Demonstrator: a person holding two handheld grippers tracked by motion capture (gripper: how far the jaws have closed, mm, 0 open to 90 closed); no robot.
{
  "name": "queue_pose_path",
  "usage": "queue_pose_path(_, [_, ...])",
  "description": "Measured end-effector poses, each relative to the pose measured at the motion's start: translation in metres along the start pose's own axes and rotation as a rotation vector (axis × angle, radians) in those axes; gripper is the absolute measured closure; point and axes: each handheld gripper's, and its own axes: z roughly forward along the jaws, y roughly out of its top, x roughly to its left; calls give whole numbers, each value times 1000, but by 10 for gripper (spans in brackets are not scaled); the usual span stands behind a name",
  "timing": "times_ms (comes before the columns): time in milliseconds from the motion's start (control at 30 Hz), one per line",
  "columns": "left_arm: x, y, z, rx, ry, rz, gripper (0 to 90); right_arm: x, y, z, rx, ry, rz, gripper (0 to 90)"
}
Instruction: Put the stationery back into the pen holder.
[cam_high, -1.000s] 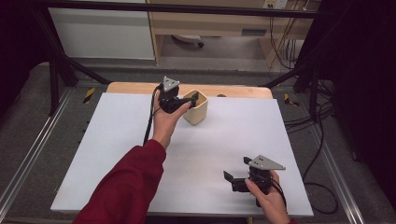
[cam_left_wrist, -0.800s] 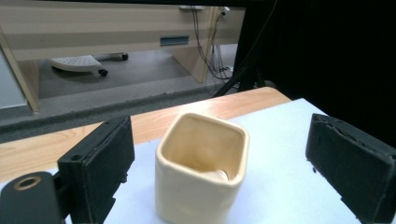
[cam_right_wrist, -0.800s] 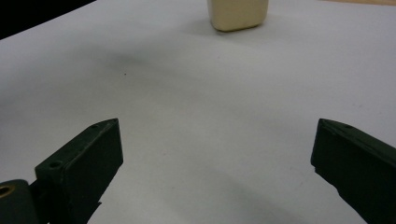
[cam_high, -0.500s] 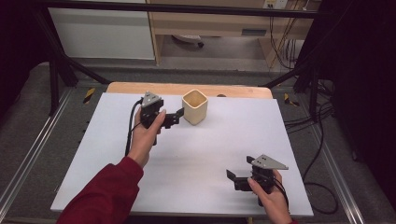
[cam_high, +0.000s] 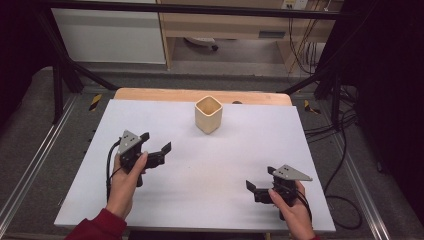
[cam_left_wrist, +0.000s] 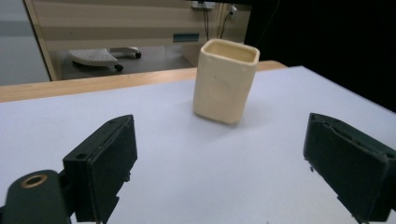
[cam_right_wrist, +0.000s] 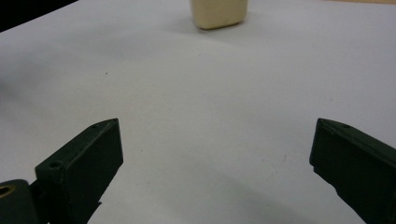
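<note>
Your jaws stand wide apart on both sides, with nothing between them. Your left gripper (cam_high: 155, 146) hovers over the left half of the tabletop (cam_high: 220, 165), pointing towards the cream cup (cam_high: 208, 114), which stands upright near the far edge, well apart from it. Your right gripper (cam_high: 260, 184) sits low near the front right corner, its hand (cam_high: 292, 212) at the tabletop's near edge. The tabletop is a pale grey-white sheet over a wooden board (cam_high: 150, 94) that shows along the far side. Beyond it lie a grey floor, a wooden cabinet (cam_high: 225, 25) and hanging cables (cam_high: 305, 50). A second ago your left gripper was at the cup; it has since drawn back towards you and to the left, while the cup and your right gripper have stayed put.
</note>
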Motion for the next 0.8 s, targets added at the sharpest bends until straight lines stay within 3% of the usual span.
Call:
queue_pose_path(67, [-1,-5,-10,-11,7,11,98,-2,0,0,1,-4,-1,31])
queue_pose_path(133, [-3,-10,-19,16,14,42,97,-4,0,-1,-3,-14,-1,34])
queue_pose_path(267, [-5,-20,-30,27,-5,18,92,-7,-1,-2,-2,-27,-7,36])
queue_pose_path(400, [-3,-30,-39,40,14,38,92,-8,-1,-1,20,-78,-73,37])
queue_pose_path(633, [3,-51,-49,56,37,39,92,-16,-4,6,58,-123,-34,37])
queue_pose_path(800, [6,-61,-47,81,28,-20,93,-24,-8,22,122,-187,-14,39])
